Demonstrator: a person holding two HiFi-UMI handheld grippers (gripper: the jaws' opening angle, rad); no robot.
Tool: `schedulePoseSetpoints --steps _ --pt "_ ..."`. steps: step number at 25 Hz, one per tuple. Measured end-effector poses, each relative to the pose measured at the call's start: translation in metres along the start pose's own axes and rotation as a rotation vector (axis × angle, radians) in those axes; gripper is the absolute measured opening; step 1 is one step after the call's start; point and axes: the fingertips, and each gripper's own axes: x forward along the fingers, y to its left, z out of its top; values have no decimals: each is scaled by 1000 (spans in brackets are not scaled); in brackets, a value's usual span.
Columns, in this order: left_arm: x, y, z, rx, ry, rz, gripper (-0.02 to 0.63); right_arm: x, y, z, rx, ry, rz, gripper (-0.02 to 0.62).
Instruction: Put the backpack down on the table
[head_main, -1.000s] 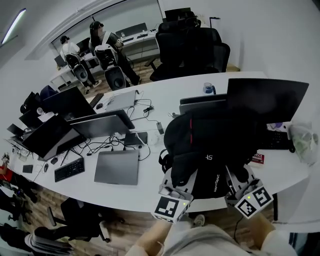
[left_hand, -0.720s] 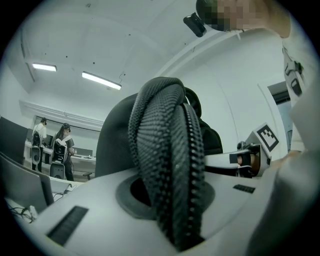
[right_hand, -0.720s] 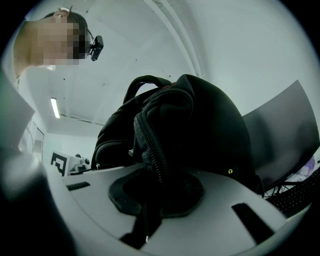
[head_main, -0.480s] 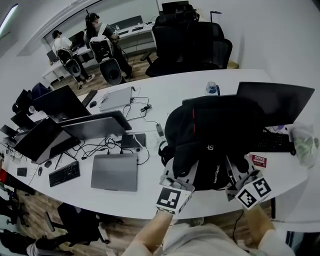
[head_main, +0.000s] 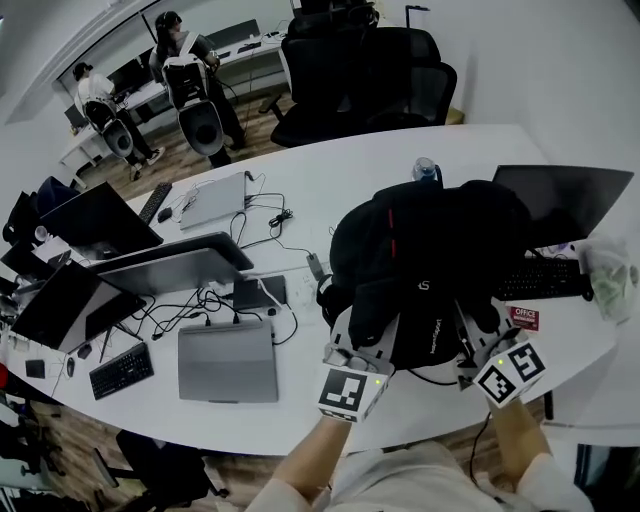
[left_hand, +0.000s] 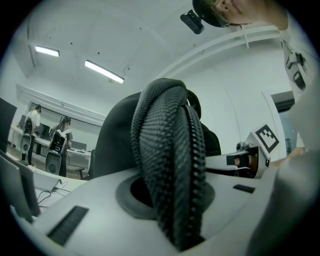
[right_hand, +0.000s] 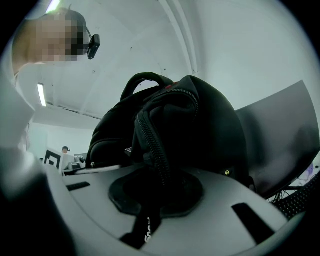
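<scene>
The black backpack (head_main: 430, 265) with a red zip line stands upright over the white table (head_main: 300, 190), in front of a dark monitor (head_main: 565, 200). Whether its base touches the tabletop is hidden. My left gripper (head_main: 352, 345) is at its lower left, shut on a padded mesh shoulder strap (left_hand: 170, 150). My right gripper (head_main: 478, 338) is at its lower right, shut on the other strap (right_hand: 155, 150), with the bag's body (right_hand: 200, 125) looming just beyond. Both straps run straight through the closed jaws in the gripper views.
A black keyboard (head_main: 545, 280) and a red-and-white card (head_main: 523, 318) lie right of the bag. A water bottle (head_main: 425, 170) stands behind it. A closed grey laptop (head_main: 228, 360), cables (head_main: 215, 300) and screens sit left. Office chairs (head_main: 370, 70) and two people (head_main: 175, 45) are far back.
Both grippers and the backpack have moved forward from the table's near edge to further over the tabletop, sinking slightly. The grips look the same.
</scene>
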Motion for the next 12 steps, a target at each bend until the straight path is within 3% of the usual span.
schedulePoseSetpoints --steps 12 --pt "31 19 -23 45 -6 -7 58 29 -31 -16 -5 -12 -77 39"
